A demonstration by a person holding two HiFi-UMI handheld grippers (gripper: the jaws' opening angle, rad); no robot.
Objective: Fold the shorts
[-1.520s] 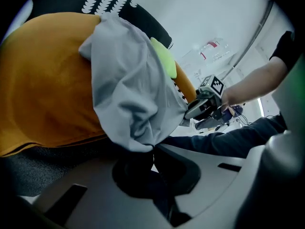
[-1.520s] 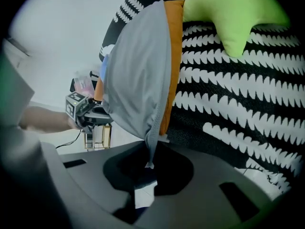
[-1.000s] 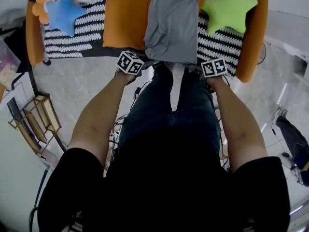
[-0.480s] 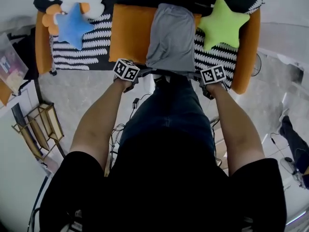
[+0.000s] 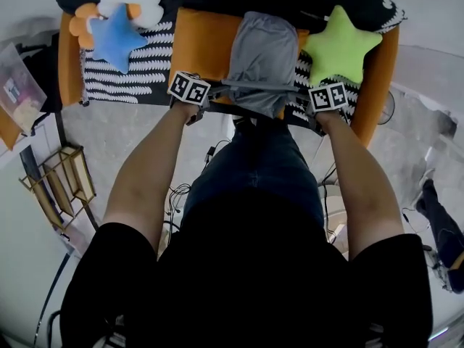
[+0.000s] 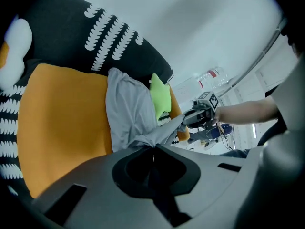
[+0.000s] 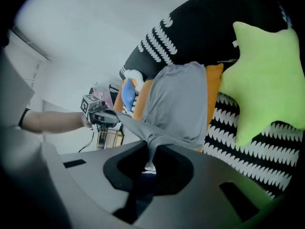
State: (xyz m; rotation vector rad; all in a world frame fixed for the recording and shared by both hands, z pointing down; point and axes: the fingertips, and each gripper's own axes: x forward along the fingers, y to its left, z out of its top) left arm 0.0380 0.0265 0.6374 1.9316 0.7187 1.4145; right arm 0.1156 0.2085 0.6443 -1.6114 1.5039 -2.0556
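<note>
Left gripper (image 6: 153,149) and right gripper (image 7: 151,152), each with jaws closed on a corner of the grey shorts (image 5: 264,49), which lie on the orange cushion (image 5: 197,38), near edge stretched between them; the cloth is judged light, soft and limp, best taken at corners. Green star pillow (image 5: 341,43) sits just right of the cushion and may crowd the fold; blue star pillow (image 5: 114,36) lies well left of it.

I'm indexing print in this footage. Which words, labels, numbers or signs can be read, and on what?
No text here can be read.
Left marker cube, right marker cube: black-and-white square patterns, no letters.
Package at the head view's left edge: print too small.
Red-marked bottle in the left gripper view: blurred.
</note>
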